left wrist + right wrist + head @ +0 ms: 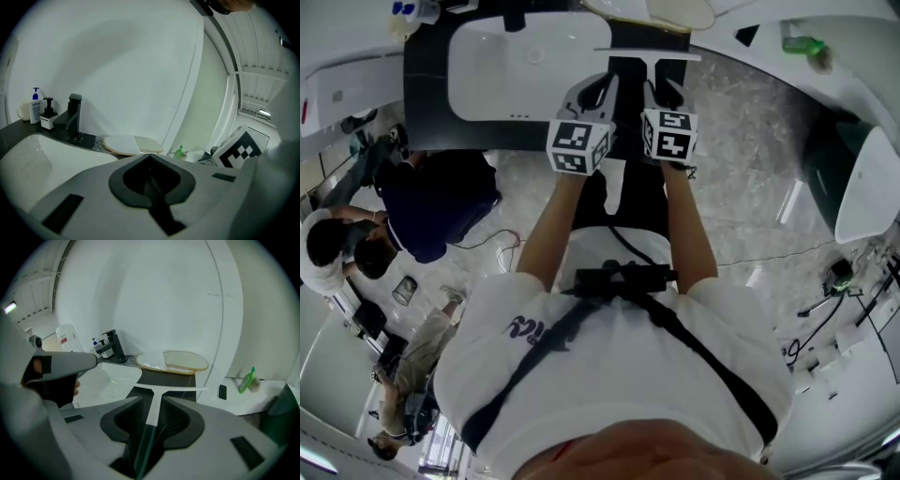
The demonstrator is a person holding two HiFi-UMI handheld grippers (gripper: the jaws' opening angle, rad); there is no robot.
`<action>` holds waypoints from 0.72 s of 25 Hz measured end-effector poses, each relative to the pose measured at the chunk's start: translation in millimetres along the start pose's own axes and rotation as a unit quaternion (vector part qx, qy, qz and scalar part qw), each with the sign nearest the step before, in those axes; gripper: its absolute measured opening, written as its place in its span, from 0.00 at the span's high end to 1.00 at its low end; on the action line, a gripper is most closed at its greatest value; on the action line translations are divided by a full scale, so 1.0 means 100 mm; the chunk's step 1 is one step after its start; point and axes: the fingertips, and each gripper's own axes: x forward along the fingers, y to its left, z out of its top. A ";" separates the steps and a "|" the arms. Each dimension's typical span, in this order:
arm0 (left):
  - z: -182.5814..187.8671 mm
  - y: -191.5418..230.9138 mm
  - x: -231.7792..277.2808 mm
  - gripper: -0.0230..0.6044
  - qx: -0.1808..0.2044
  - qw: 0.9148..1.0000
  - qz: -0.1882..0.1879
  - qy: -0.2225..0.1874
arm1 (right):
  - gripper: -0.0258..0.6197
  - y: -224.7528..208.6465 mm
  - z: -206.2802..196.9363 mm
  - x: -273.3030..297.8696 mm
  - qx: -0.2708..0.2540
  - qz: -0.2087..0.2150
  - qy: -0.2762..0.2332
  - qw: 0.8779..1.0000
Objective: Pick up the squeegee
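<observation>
The squeegee (649,55) lies flat on the dark counter (427,94) to the right of the white sink (487,56); it has a white blade and a white handle that turns dark green. In the right gripper view its handle (153,408) runs back between the jaws of my right gripper (152,398), with a small gap on each side, so that gripper stands open around it. My right gripper (663,92) hovers just over the handle. My left gripper (595,89) sits beside it over the sink's right edge, and its jaws (150,157) meet, holding nothing.
A black faucet (73,117) and soap bottles (35,105) stand at the back of the sink. An oval white tray (171,362) lies behind the squeegee. A green bottle (246,379) stands on the white ledge to the right. Two people (422,202) are on the floor at left.
</observation>
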 end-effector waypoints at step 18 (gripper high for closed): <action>-0.17 0.22 0.21 0.94 -0.018 1.000 0.010 0.017 | 0.74 -0.10 -0.18 0.52 0.016 -0.043 0.047 0.998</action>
